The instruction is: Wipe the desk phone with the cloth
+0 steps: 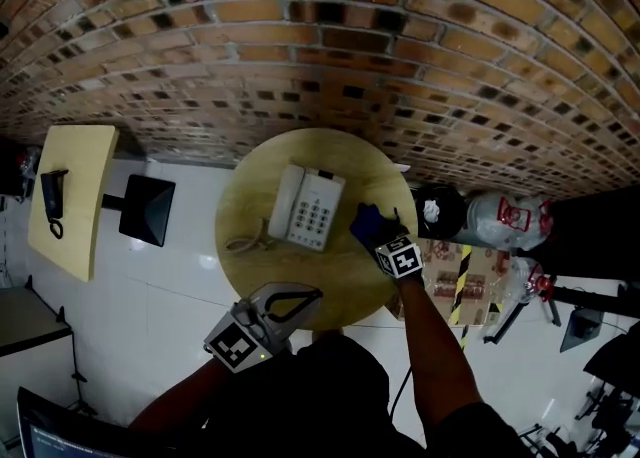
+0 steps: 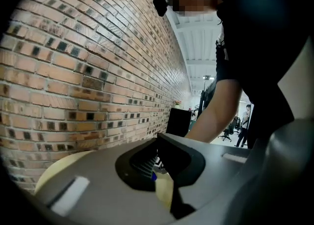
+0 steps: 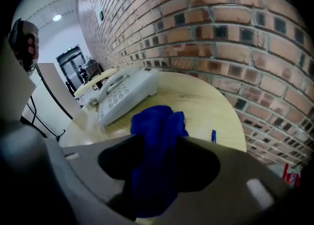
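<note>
A white desk phone (image 1: pixel 307 208) with its handset on the cradle lies on the round wooden table (image 1: pixel 340 276); its coiled cord (image 1: pixel 245 242) trails off to the left. Just right of the phone, a bunched blue cloth (image 1: pixel 368 221) rests on the tabletop. My right gripper (image 1: pixel 372 229) stands over it. In the right gripper view the cloth (image 3: pixel 157 140) sits loosely between the wide-apart jaws, with the phone (image 3: pixel 125 91) beyond it. My left gripper (image 1: pixel 310 296) hovers at the table's near edge, away from the phone. Its jaws look closed with nothing in them.
A brick wall (image 1: pixel 330 36) runs behind the table. A square yellow table (image 1: pixel 70 196) with a black phone (image 1: pixel 52 201) stands at the left, beside a black stand (image 1: pixel 147 209). A black bin (image 1: pixel 437 211) and boxes (image 1: pixel 450 276) crowd the right. A small blue scrap (image 3: pixel 214 136) lies on the table.
</note>
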Tool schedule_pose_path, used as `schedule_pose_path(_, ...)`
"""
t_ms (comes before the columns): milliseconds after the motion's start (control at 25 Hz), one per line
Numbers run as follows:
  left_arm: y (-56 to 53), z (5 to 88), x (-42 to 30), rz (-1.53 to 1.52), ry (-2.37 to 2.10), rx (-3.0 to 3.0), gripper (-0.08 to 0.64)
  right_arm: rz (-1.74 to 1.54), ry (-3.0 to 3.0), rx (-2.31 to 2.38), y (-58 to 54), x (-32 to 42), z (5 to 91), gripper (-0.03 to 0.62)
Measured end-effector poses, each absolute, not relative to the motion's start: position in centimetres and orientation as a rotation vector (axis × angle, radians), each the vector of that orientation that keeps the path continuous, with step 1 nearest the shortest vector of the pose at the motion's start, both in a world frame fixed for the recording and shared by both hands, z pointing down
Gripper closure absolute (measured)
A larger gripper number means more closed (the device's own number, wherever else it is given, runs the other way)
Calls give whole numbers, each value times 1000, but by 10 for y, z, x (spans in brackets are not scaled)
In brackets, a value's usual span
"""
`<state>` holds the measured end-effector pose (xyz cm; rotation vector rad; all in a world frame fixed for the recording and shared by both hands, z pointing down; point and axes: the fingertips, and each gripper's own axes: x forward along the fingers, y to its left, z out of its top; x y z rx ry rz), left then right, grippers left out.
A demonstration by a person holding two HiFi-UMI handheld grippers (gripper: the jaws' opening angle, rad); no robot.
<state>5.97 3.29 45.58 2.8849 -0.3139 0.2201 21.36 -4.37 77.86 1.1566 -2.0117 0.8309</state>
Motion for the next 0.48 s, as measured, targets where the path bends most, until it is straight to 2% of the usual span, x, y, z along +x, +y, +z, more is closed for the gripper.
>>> schedule_pose_path(160,34,456,55,243,-294,2987,558,823,-2007,1136,-46,215,783,413)
schedule_pose_path(280,34,459,51,250,-308,2964,558,814,-2021,1105,-43,208,783,499)
schedule_pose_path(480,35,457,45,239,-346,2900,558,841,-2022,1125,-41,205,778,523)
